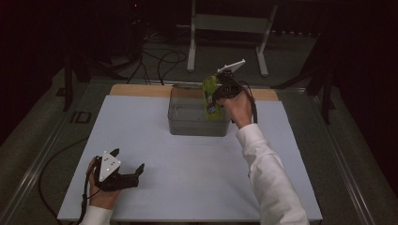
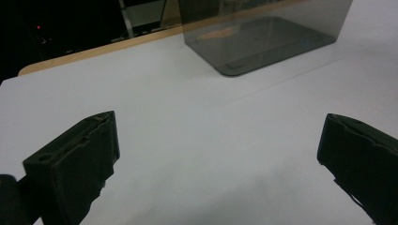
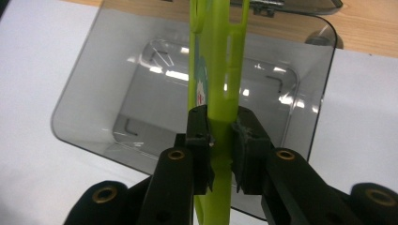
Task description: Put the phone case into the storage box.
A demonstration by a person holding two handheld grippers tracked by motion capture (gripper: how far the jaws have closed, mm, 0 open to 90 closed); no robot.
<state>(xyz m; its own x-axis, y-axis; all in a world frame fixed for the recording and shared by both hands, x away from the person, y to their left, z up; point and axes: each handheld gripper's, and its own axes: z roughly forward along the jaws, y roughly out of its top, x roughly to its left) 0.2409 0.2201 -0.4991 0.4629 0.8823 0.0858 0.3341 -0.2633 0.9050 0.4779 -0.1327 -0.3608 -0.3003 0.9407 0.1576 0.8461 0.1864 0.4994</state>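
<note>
A flat lime-green plastic piece [image 1: 211, 96] [image 3: 217, 79] with a small printed picture hangs upright over the clear grey bin [image 1: 187, 123] [image 3: 94, 93] at the table's far middle. My right gripper [image 1: 221, 90] [image 3: 221, 136] is shut on the piece's lower part, holding it above the bin's right half. The bin's floor looks bare. My left gripper [image 1: 127, 161] [image 2: 218, 154] rests open near the front left of the white table top [image 1: 187, 178], nothing between its jaws, with the bin [image 2: 263, 42] far ahead of it.
A strip of bare wood [image 1: 136, 90] runs along the table's far edge behind the bin. Beyond the table stand a white metal frame [image 1: 230, 28] and loose black cables [image 1: 164, 61] on the dark floor. A white-sleeved forearm [image 1: 267, 173] crosses the table's right half.
</note>
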